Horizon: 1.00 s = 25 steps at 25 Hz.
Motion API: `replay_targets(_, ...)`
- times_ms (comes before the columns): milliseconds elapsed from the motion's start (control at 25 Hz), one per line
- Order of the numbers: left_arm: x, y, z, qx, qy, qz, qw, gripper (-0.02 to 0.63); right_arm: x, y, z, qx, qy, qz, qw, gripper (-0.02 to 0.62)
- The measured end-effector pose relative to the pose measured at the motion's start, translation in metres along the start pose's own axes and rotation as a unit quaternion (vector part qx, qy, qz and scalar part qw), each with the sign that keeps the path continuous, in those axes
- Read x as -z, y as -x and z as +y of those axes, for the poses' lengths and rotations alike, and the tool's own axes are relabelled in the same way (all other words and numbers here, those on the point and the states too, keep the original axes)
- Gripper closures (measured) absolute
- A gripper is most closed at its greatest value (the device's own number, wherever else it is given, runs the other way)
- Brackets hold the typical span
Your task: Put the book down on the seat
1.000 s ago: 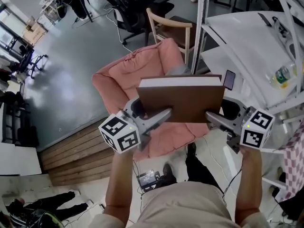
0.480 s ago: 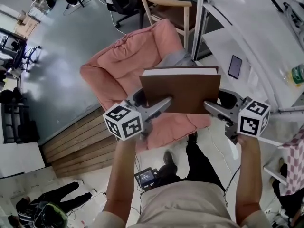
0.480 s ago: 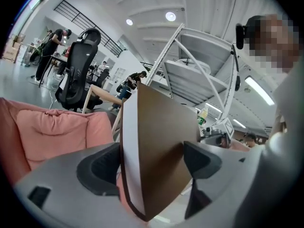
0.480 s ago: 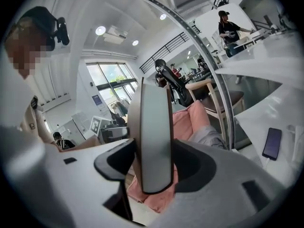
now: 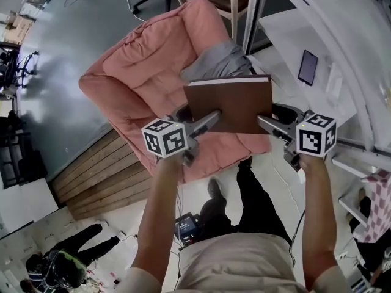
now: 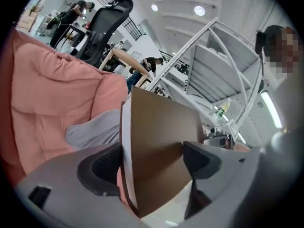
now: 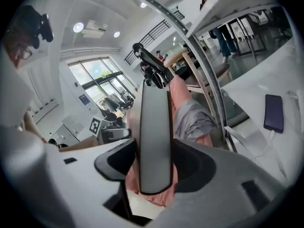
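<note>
Carrying the book in the air over the front of the seat of a pink armchair, just this side of a grey cloth lying on the chair; not yet set down. Gripping from both sides: left gripper clenched on the near left part, with fingers pressed on the brown cover from above and below; right gripper clamped likewise on the near right part, squeezing the dark edge tight, as seen in the right gripper view. Looks like a thick hardback, so likely stiff, with no sag across the span, and probably weighty enough to tug down at the far, unsupported edge. Smooth cover, so judged apt to slip in a shallow pinch; better held deep and level, well in from the corners. Not fragile, though liable to dented corners on a drop. Soft, sloping cushion below: best lowered flat onto the middle of the seat, clear of the grey cloth, letting go only once fully at rest. Well apart, to the right, a phone on a white worktop; no part in this.
</note>
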State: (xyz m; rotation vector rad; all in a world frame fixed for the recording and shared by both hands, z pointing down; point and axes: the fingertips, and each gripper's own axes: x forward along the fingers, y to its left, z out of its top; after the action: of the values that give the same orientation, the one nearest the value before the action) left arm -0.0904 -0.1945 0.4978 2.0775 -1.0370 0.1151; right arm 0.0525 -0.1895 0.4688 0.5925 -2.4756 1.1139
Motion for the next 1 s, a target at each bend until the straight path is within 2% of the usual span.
replay_targets(320, 0.055, -0.049, 0.063, 0.003, 0.055, 0.038, 0.9978, 0.222, 0.040, -0.045, -0.064, 0.018, -0.041, 0.039, 0.998, 0.362)
replay_targets(680, 0.109, -0.084, 0.112, -0.002, 0.101, 0.062, 0.9930, 0.222, 0.084, -0.081, -0.113, 0.038, -0.078, 0.070, 0.994, 0.360)
replay_targets(1000, 0.152, -0.110, 0.146, -0.002, 0.145, 0.076, 0.9866, 0.222, 0.111, -0.104, -0.147, 0.065, -0.078, 0.098, 0.990, 0.360)
